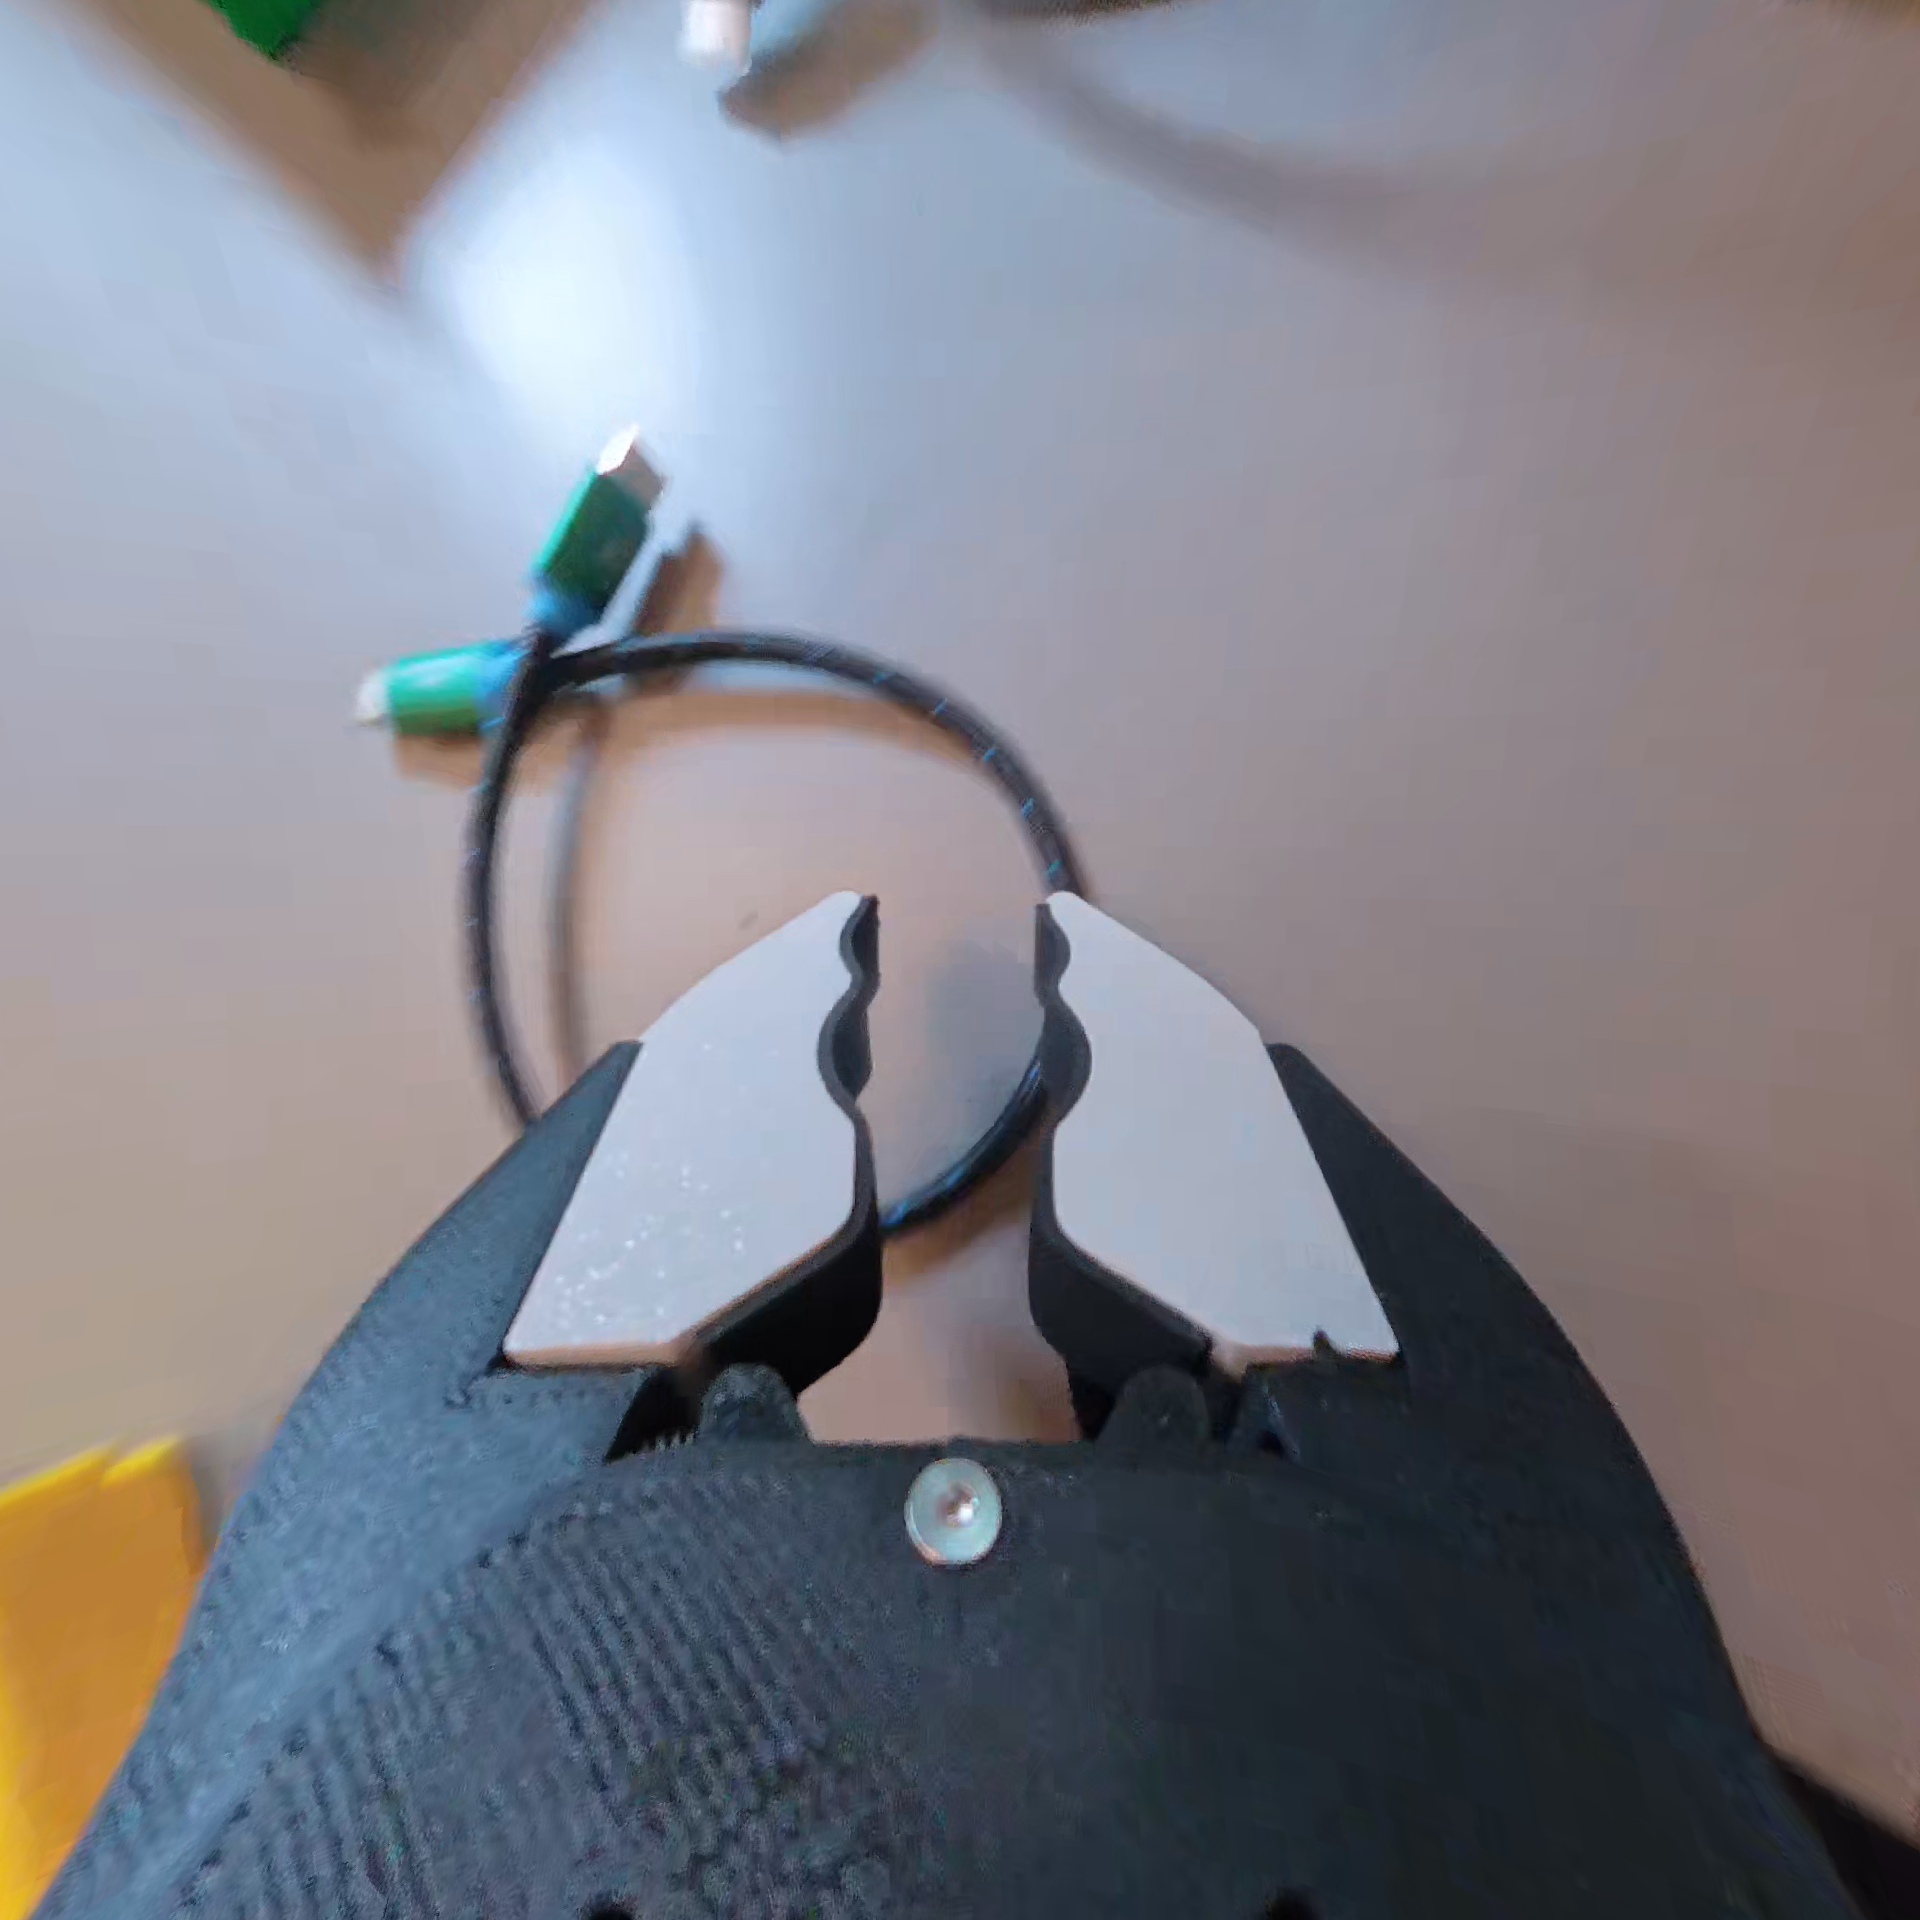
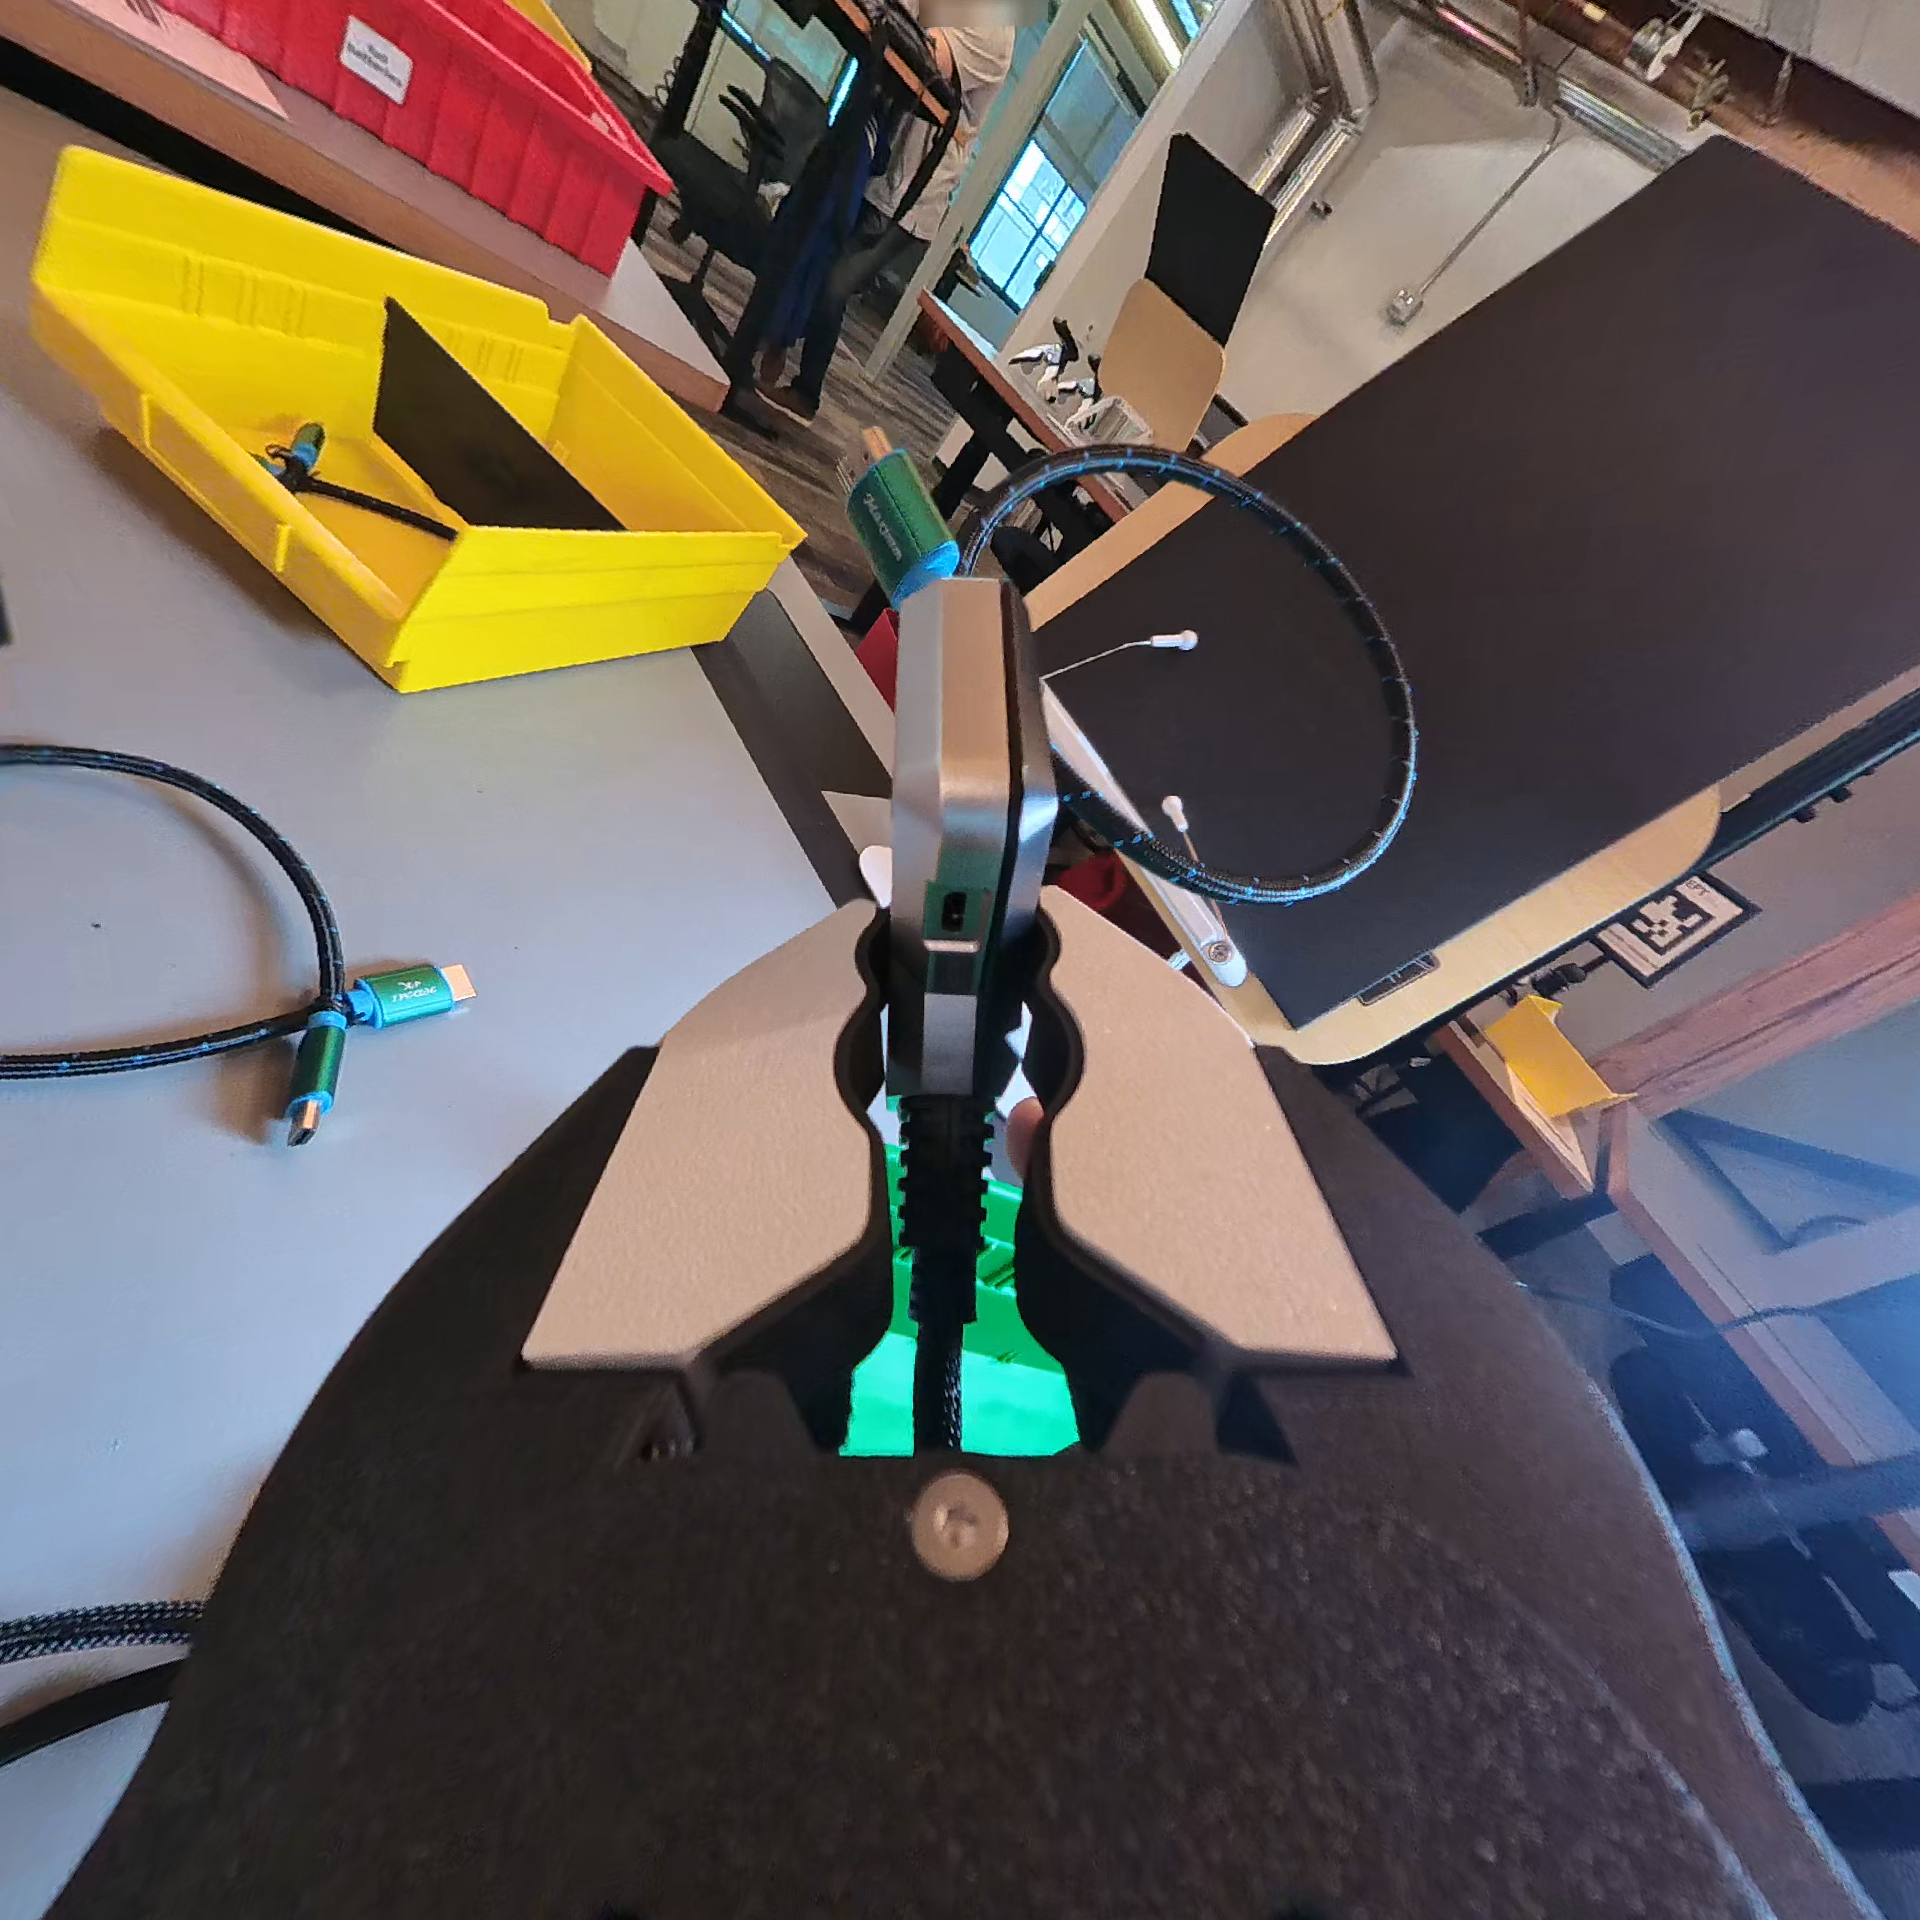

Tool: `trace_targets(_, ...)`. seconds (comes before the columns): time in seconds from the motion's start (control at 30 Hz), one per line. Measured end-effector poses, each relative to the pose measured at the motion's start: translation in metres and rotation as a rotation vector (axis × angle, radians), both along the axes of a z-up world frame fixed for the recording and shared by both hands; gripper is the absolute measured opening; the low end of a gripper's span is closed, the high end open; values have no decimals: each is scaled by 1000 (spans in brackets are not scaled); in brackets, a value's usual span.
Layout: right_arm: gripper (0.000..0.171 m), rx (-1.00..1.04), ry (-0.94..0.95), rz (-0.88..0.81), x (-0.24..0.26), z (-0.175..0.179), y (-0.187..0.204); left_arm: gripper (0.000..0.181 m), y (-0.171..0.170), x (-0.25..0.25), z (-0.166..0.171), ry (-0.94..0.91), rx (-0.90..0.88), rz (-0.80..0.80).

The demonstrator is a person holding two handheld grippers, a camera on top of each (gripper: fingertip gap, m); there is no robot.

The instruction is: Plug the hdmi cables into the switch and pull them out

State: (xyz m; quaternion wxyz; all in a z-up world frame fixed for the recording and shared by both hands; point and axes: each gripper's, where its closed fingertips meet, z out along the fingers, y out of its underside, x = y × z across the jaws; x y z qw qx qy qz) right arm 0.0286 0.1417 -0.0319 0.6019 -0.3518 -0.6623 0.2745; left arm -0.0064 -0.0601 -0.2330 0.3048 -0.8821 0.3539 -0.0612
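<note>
My right gripper (image 2: 961, 935) is shut on the grey HDMI switch (image 2: 961, 790) and holds it edge-on above the table's edge. The switch's own black cable (image 2: 940, 1247) runs back between the fingers. A green HDMI plug (image 2: 899, 530) sticks out past the switch's far end, tip pointing away, and its braided cable (image 2: 1392, 727) loops round behind the switch; where it ends is hidden. My left gripper (image 1: 956, 914) is open and empty above a looped black cable (image 1: 997, 758) on the table, whose two green plugs (image 1: 597, 540) lie ahead to the left. That cable's plugs also show in the right wrist view (image 2: 405, 997).
A yellow bin (image 2: 582, 592) holding another cable stands at the back of the table, a red bin (image 2: 499, 125) behind it. A green bin (image 2: 956, 1403) lies below my right gripper. A dark board (image 2: 1558, 520) is to the right. A person stands far off. Left tips to right tips: about 30 cm.
</note>
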Motion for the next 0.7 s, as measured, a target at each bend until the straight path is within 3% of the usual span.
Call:
trace_targets(0.07, 22, 10, -8, -3, 1, -1, 0, 31, 4, 21, -16, -55, -54, -5)
trace_targets(0.2, 23, -8, 8, -12, 4, 2, 6, 9, -4, 28, -21, 14, -64, -123)
trace_targets(0.27, 23, -18, 14, -16, 6, 3, 10, 8, -26, 10, -22, 137, -129, -234)
trace_targets(0.37, 23, -22, 20, -16, 7, 4, 10, 13, -36, -47, -15, 354, -151, -207)
trace_targets(0.53, 23, -16, 14, -2, 2, 3, 4, 26, -15, -41, 25, 121, 22, -63)
trace_targets(0.7, 23, 1, -18, 1, -2, -5, -1, 33, 22, -29, 7, 185, 41, -47)
